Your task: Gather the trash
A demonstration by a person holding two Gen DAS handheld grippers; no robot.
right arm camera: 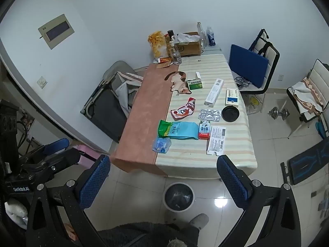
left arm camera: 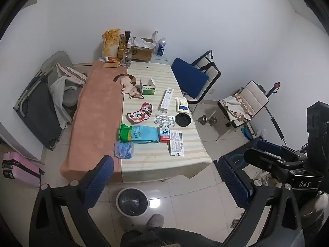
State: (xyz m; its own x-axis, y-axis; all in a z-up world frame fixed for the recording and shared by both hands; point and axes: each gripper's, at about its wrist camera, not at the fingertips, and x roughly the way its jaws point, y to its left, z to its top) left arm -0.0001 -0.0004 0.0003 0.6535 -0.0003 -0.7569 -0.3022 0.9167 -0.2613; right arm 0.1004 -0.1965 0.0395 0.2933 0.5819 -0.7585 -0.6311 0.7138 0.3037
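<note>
Trash lies on the cloth-covered table (left arm camera: 98, 107): a blue-green bag (left arm camera: 139, 133), a red snack wrapper (left arm camera: 140, 113), a blister pack (left arm camera: 164, 120), a black lid (left arm camera: 183, 119), a crumpled blue plastic (left arm camera: 123, 150), a paper sheet (left arm camera: 176, 142) and small boxes (left arm camera: 166, 99). A lined bin (left arm camera: 131, 201) stands on the floor before the table's near end. My left gripper (left arm camera: 164, 160) is open and empty, above the bin and short of the table. My right gripper (right arm camera: 163, 158) hovers open and empty over the bin (right arm camera: 178, 197), beside the left one.
Bottles, a snack bag and a cardboard box (left arm camera: 141, 49) crowd the table's far end. A folded cot (left arm camera: 39, 111) and pink suitcase (left arm camera: 20, 170) stand left. Chairs (left arm camera: 197, 76) and a dumbbell (left arm camera: 206, 121) are right. A person's slipper (left arm camera: 155, 220) is near the bin.
</note>
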